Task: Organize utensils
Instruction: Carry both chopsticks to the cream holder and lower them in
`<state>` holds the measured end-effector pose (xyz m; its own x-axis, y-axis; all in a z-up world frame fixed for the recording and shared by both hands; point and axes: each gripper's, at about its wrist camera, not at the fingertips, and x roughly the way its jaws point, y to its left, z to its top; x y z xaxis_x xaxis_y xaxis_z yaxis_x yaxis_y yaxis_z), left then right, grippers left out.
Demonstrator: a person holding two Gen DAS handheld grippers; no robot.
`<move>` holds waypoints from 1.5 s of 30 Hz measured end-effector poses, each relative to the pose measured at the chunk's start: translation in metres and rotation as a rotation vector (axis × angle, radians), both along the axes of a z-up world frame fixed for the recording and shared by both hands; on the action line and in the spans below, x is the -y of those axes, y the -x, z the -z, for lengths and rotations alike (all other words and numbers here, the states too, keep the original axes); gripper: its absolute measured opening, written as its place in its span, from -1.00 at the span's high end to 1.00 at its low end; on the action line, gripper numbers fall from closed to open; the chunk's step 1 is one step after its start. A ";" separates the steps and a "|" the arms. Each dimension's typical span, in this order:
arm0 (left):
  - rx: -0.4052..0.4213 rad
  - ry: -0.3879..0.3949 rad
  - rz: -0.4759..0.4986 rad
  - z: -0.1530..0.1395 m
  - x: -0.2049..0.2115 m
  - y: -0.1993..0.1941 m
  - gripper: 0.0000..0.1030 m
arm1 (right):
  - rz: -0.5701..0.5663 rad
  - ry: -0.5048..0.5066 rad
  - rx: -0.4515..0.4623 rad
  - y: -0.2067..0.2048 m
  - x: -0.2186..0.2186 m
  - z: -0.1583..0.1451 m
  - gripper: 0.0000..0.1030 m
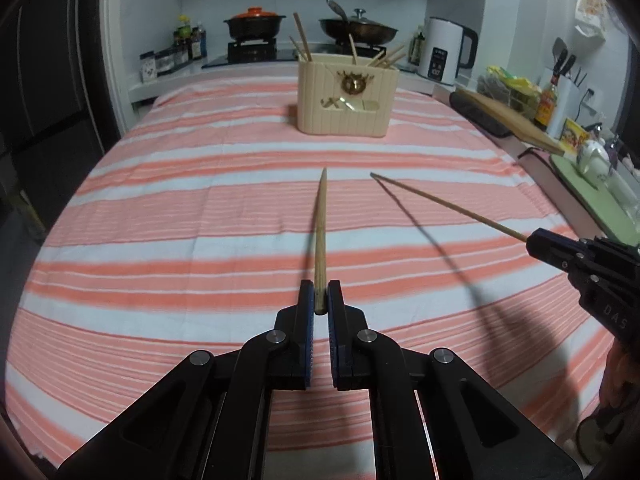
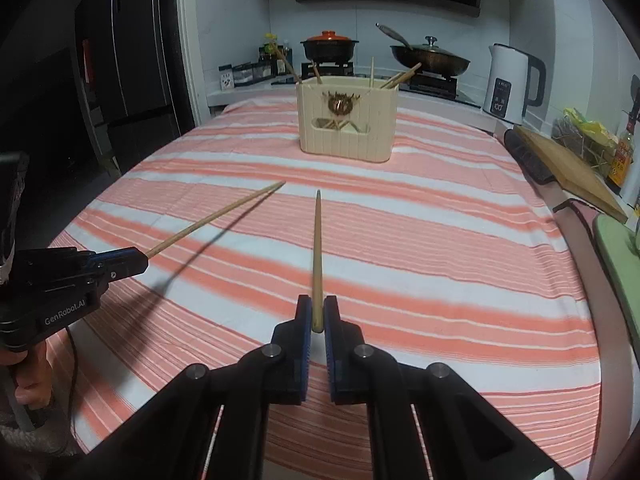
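Note:
My left gripper [image 1: 320, 294] is shut on a wooden chopstick [image 1: 321, 232] that points forward above the striped cloth. My right gripper [image 2: 317, 310] is shut on a second chopstick [image 2: 317, 256], also held above the cloth. Each gripper shows in the other's view: the right gripper [image 1: 534, 242] with its chopstick [image 1: 448, 204], the left gripper [image 2: 138, 261] with its chopstick [image 2: 216, 218]. A beige utensil holder [image 1: 344, 100] stands ahead on the table, with several chopsticks in it; it also shows in the right wrist view [image 2: 347, 120].
The table carries a pink-and-white striped cloth [image 1: 200, 220]. Behind the holder is a stove with an orange-lidded pot [image 1: 255, 24] and a wok [image 1: 358, 26]. A white kettle [image 1: 446, 52], a wooden cutting board [image 1: 508, 118] and bottles line the right side.

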<state>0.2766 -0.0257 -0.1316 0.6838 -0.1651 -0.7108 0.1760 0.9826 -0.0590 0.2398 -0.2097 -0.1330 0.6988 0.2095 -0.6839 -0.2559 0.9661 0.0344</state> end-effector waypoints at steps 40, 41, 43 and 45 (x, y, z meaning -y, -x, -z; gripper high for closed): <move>0.222 0.144 0.052 -0.119 -0.029 0.021 0.92 | -0.007 -0.112 0.235 0.022 0.027 -0.110 0.88; 0.226 0.147 0.060 -0.122 -0.028 0.022 0.92 | -0.008 -0.117 0.241 0.022 0.028 -0.113 0.88; 0.237 0.151 0.073 -0.130 -0.027 0.024 0.92 | -0.013 -0.122 0.252 0.023 0.028 -0.120 0.88; 0.243 0.157 0.085 -0.136 -0.025 0.024 0.92 | -0.020 -0.127 0.263 0.024 0.027 -0.127 0.88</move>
